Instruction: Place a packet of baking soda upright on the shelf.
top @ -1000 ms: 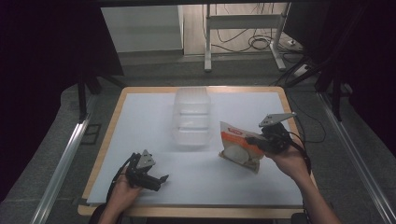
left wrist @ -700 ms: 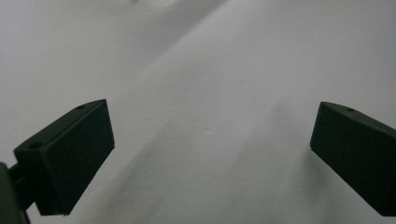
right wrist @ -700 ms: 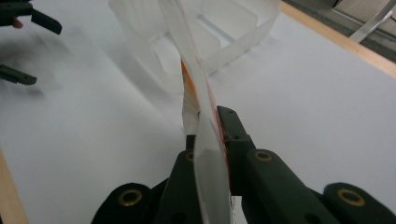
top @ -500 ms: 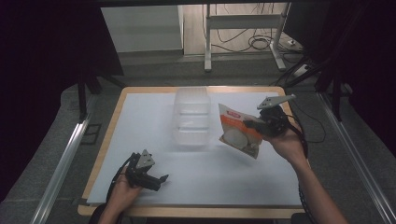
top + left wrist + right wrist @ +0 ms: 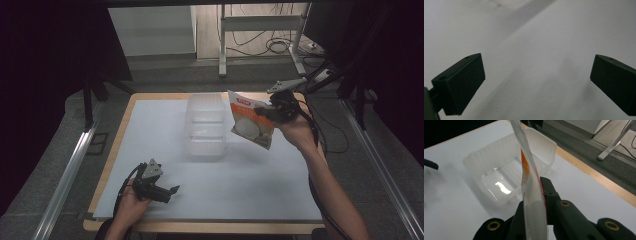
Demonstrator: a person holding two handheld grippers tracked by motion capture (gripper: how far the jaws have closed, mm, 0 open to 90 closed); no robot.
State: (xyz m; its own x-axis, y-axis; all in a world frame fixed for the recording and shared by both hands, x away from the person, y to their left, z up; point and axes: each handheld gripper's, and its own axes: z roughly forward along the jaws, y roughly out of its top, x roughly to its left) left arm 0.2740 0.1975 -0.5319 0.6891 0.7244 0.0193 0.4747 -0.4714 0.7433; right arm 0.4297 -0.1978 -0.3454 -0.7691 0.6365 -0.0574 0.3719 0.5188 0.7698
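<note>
Two hand-held grippers — right one (image 5: 270,114) clamps a pouch (image 5: 250,125) at frame centre-right; left one (image 5: 169,192), lower left, gapes wide above the worktop (image 5: 260,190).

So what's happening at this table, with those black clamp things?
A person holds a two-jaw gripper in each hand. The right gripper is clamped on a flat snack packet and holds it in the air beside a clear plastic tub standing on the white table. The tub looks empty. The left gripper sits low near the table's front edge, jaws open, holding nothing.
</note>
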